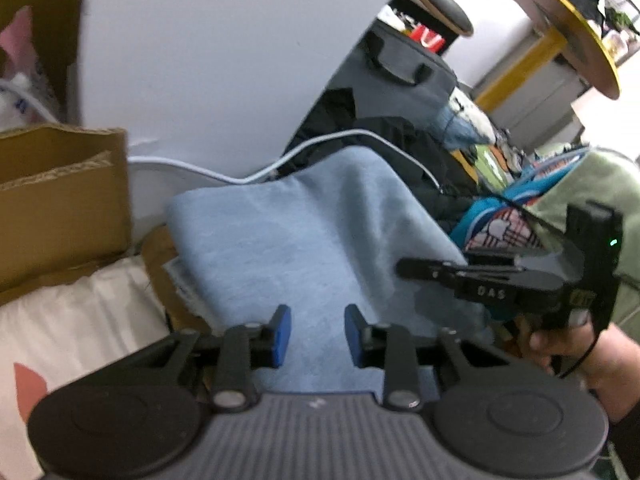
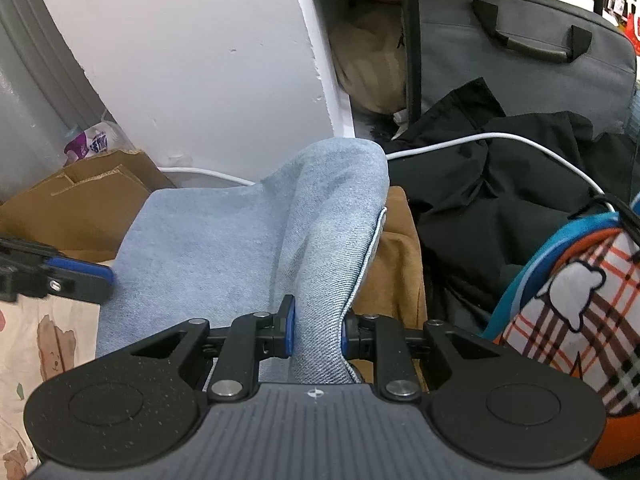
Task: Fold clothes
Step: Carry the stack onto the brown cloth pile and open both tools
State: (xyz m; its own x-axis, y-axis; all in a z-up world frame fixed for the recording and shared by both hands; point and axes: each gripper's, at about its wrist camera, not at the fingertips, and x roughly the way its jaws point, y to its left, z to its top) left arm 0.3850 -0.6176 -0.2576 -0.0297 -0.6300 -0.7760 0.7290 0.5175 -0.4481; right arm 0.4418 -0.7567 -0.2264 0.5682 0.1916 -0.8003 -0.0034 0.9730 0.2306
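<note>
A light-blue denim garment point(image 1: 288, 240) lies draped over a pile, its far end humped up point(image 2: 340, 168). In the left wrist view my left gripper point(image 1: 317, 332) hovers over the near part of the denim. Its blue pads stand apart and the cloth lies flat below them, not pinched. The right wrist view shows this gripper point(image 2: 106, 276) side-on at the denim's left edge. My right gripper point(image 2: 317, 330) is shut on a raised fold of the denim along its right hem. From the left wrist view the right gripper point(image 1: 408, 269) reaches in from the right, held by a hand point(image 1: 560, 348).
A cardboard box point(image 1: 60, 192) stands to the left against a white wall point(image 1: 220, 60). A white cable point(image 2: 500, 136) runs across a black garment point(image 2: 500, 208). A grey bag point(image 2: 520, 52) stands behind, and a plaid bag point(image 2: 580, 300) to the right. Brown cloth point(image 2: 396, 264) lies under the denim.
</note>
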